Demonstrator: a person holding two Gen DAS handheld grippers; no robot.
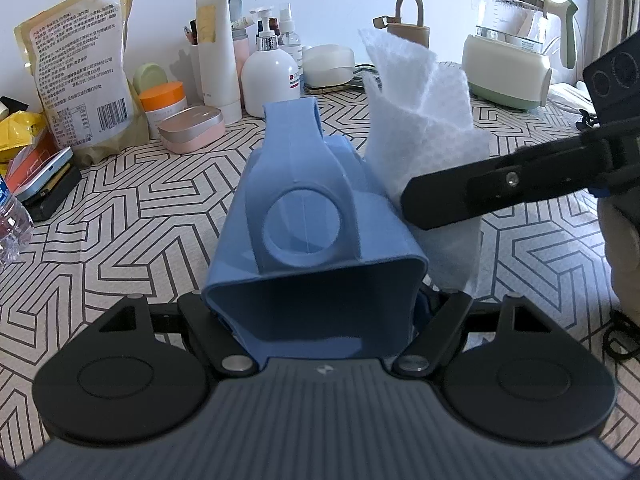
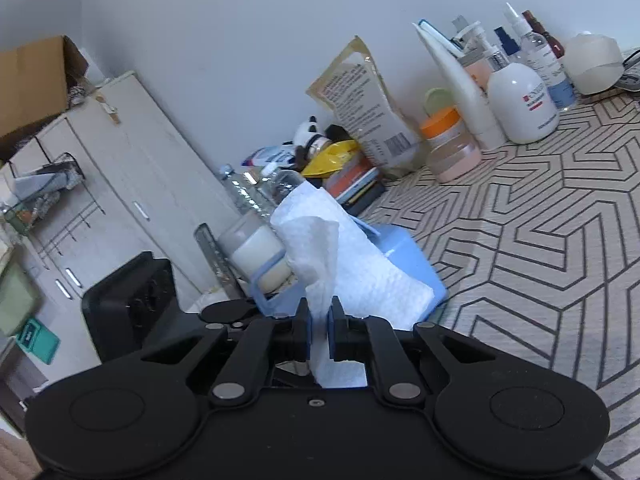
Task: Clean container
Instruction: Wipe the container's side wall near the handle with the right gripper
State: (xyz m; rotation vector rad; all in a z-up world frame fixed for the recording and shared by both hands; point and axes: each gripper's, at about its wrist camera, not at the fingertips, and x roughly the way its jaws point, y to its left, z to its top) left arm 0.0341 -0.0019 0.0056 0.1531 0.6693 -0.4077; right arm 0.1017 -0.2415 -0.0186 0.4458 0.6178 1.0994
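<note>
Evidently left gripper (image 1: 316, 320): jaws clamp blue container (image 1: 312, 216), steadying it.
Right gripper (image 2: 319, 334): jaws pinch white wipe (image 2: 352, 268) against container's side for wiping.

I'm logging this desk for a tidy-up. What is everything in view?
blue container: 1, blue, table centre, in left tool
white wipe: 1, white, against container, in right tool
food pouch: 1, tan, back left
pump bottle: 1, white, back centre
orange-lid jar: 1, back left
pink case: 1, before jar
kettle: 1, glass, cream-green base, back right
patterned tablecloth: 1, black-cream
left tool: 1, black
right tool: 1, black
</note>
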